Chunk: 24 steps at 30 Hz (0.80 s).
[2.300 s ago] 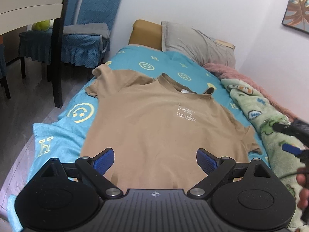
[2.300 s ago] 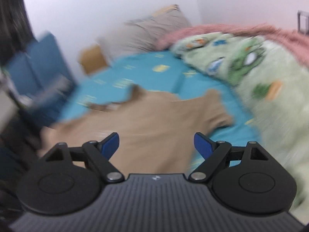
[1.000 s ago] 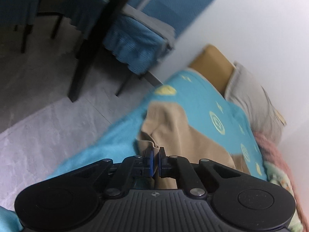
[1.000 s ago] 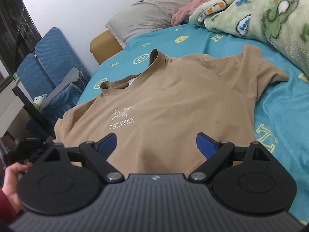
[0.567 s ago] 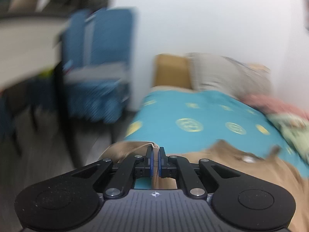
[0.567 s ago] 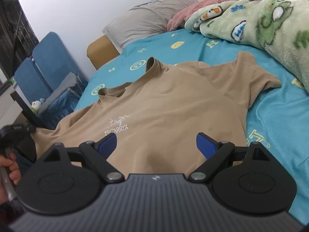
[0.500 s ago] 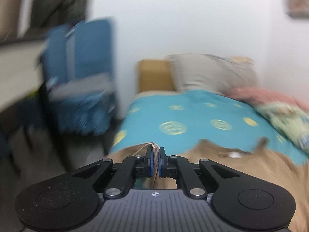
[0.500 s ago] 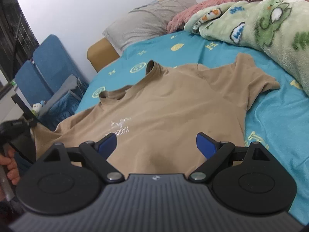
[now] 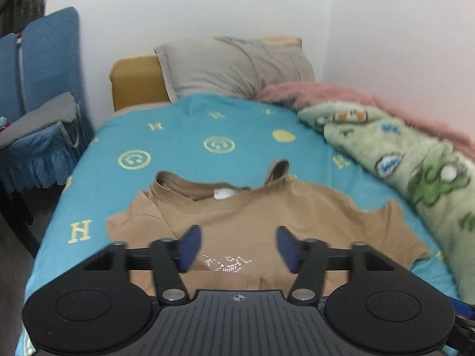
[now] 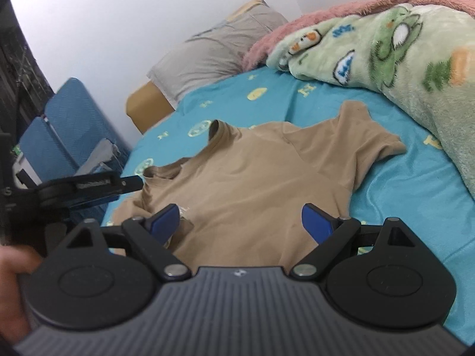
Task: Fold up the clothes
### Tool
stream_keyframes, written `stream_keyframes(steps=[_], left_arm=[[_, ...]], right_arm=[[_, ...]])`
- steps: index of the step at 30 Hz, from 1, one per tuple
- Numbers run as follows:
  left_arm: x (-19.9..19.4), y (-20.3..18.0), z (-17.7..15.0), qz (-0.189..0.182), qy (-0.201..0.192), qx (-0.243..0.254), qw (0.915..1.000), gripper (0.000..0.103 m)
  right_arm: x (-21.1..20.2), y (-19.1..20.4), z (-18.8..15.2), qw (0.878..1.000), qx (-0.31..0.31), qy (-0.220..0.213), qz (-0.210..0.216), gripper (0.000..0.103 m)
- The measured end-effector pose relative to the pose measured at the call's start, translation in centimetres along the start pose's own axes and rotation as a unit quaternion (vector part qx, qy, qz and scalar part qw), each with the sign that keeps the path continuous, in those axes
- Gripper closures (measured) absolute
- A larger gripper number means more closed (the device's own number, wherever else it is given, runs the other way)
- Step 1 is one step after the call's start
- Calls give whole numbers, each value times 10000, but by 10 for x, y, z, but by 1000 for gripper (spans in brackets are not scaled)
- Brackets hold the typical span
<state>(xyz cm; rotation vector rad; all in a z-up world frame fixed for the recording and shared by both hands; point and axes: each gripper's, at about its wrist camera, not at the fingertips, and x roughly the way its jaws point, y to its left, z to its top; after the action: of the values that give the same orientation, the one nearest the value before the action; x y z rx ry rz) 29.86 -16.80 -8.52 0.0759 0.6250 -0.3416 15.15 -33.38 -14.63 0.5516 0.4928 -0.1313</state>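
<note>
A tan T-shirt [image 9: 267, 213] lies face up on the teal bed sheet [image 9: 178, 136], collar toward the pillow. Its left sleeve [image 9: 130, 216] lies folded in over the body. My left gripper [image 9: 237, 249] hovers over the chest print; its jaws are opening and nothing is between them. It also shows at the left of the right wrist view as a black left gripper [image 10: 89, 190] held by a hand [image 10: 12, 267]. My right gripper [image 10: 240, 224] stands open above the T-shirt [image 10: 267, 178] near its lower half. The right sleeve [image 10: 371, 145] lies spread out flat.
A grey pillow [image 9: 234, 65] lies at the head of the bed. A green cartoon blanket [image 9: 400, 160] and a pink fuzzy blanket [image 9: 326, 95] are heaped along the right side. Blue-covered chairs [image 9: 44, 59] stand beyond the bed's left edge.
My left gripper, shut on the left sleeve's edge, swung right over the shirt, then opened and let the sleeve go. The right gripper barely moved.
</note>
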Motion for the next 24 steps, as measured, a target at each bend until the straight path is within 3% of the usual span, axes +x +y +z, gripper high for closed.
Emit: stream_keyframes(steps=[3, 6, 12, 16, 18, 20, 24], left_arm=[[-49, 11, -11, 145, -219, -47, 9996, 23], [-104, 21, -33, 359, -412, -84, 9985, 21], [-186, 36, -81, 549, -184, -585, 9966, 20], [-204, 42, -100, 676, 129, -491, 9964, 20], [-208, 50, -103, 470, 194, -567, 9971, 20], [-218, 61, -108, 286, 132, -606, 9977, 20], [-224, 80, -118, 79, 6, -660, 9978, 20]], right_arm=[[1, 6, -1, 9998, -148, -41, 119, 12], [2, 11, -3, 9992, -268, 12, 310, 12], [-6, 35, -15, 9925, -861, 105, 864, 13], [-17, 58, -26, 9808, -1479, 52, 1272, 13], [-21, 72, -33, 9715, -1886, -13, 1436, 16], [-20, 85, -40, 9643, -2175, 93, 1509, 26], [-3, 110, -50, 9538, -2562, 437, 1505, 27]])
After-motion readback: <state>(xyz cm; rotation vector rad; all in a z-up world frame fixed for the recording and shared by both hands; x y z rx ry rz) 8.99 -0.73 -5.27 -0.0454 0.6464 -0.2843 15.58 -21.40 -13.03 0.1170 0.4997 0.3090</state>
